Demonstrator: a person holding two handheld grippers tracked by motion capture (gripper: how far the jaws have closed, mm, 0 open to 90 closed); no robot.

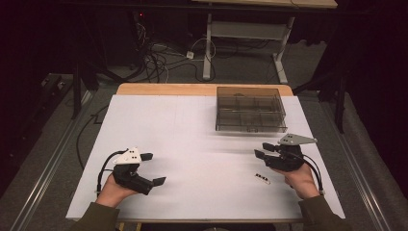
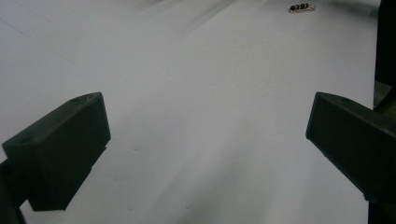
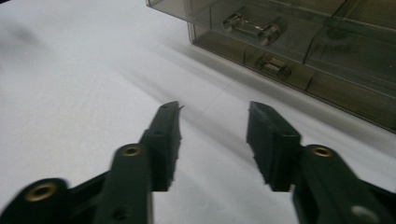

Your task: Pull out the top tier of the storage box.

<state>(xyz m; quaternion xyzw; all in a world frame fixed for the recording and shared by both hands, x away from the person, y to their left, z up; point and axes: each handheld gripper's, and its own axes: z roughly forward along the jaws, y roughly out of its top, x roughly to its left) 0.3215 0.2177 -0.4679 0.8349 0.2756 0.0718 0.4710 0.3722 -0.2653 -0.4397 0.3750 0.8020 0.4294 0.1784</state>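
At the near left of the desk (image 1: pixel 192 125) we hold the left gripper (image 1: pixel 153 168) low over the white surface, its 2 jaws spread wide with bare desk between them. In the left gripper view those jaws stand far apart at the 2 lower corners, and the small beaded piece (image 2: pixel 301 7) lies well off at the far edge of that view.

Moving right, the same small beaded piece (image 1: pixel 262 177) lies flat on the white surface, near the front edge, just left of our right hand (image 1: pixel 302 180) and touching neither gripper.

The right gripper (image 1: pixel 262 149) points left, away from that piece, which sits nearer to us than its jaws. In the right gripper view its 2 jaws stand partly apart, with nothing between them but bare desk.

At the far right stands the clear compartment box (image 1: pixel 250 126), well beyond the right gripper. The right gripper view shows its smoky wall close ahead, with 2 small metal parts (image 3: pixel 252 28) lying in separate compartments.
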